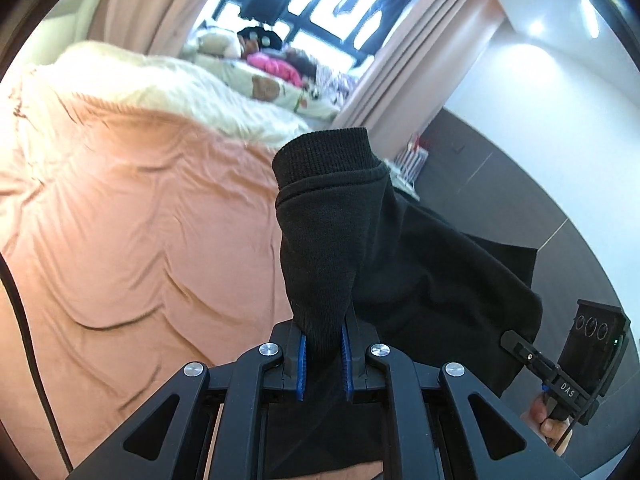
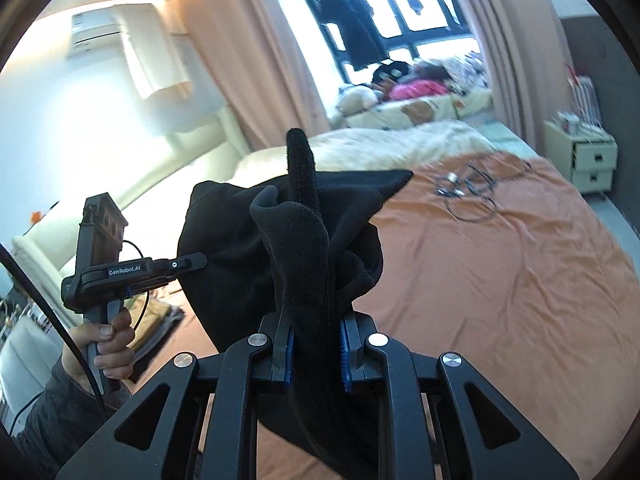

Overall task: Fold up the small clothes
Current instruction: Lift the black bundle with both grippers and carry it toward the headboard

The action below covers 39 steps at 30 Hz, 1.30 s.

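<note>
both hand-held grippers, left (image 1: 324, 360) and right (image 2: 318, 354), clench the black garment (image 1: 360, 240) aloft, probably mid-shake-out; next, spread it on the bed (image 1: 140, 220).

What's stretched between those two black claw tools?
The black garment: the left gripper and right gripper each clamp part of it in their jaws, shown in both wrist views.

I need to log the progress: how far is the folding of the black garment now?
Done: picked up. The black garment hangs above the orange bed cover. In hand: the left gripper and right gripper each have jaws shut on it. Left: no fold shows yet; it must be laid flat and folded.
</note>
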Each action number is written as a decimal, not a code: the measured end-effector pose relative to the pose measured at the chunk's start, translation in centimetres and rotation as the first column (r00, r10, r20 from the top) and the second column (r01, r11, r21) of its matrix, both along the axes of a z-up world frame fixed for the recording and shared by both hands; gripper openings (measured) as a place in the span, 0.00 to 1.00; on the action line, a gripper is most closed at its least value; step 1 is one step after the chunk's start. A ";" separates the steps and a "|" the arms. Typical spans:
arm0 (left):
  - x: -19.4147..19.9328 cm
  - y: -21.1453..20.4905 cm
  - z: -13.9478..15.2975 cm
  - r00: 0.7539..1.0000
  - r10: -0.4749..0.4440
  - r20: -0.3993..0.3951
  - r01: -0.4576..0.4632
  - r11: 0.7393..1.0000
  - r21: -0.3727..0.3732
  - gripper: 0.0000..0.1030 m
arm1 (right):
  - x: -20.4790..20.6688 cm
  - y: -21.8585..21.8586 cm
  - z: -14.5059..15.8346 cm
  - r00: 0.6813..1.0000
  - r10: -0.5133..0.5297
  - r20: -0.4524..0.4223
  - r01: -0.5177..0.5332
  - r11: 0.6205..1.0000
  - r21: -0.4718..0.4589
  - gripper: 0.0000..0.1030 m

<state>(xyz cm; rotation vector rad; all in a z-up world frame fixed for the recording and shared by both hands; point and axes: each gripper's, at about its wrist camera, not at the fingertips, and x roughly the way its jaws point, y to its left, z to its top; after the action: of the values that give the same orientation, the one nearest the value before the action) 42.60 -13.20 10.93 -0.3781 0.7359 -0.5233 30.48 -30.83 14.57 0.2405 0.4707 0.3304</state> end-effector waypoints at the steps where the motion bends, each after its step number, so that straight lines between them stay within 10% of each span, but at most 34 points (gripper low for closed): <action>1: -0.7 0.8 0.6 1.000 0.010 0.012 -0.010 1.000 -0.001 0.13 | -0.4 0.9 0.4 1.000 0.015 0.010 -0.015 1.000 -0.005 0.13; 21: -11.9 24.2 4.1 0.952 0.288 0.102 -0.291 0.957 0.010 0.13 | 1.5 16.5 0.5 0.955 0.295 0.040 -0.293 0.955 -0.056 0.13; 39: -18.9 45.8 5.2 0.856 0.485 0.181 -0.504 0.860 0.081 0.13 | 9.6 30.5 -1.5 0.836 0.547 0.053 -0.545 0.837 -0.049 0.13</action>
<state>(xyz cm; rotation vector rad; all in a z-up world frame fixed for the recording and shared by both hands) 23.66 32.62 16.16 -0.3870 0.4891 -0.0127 40.05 -0.38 13.09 0.0566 0.4749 0.8914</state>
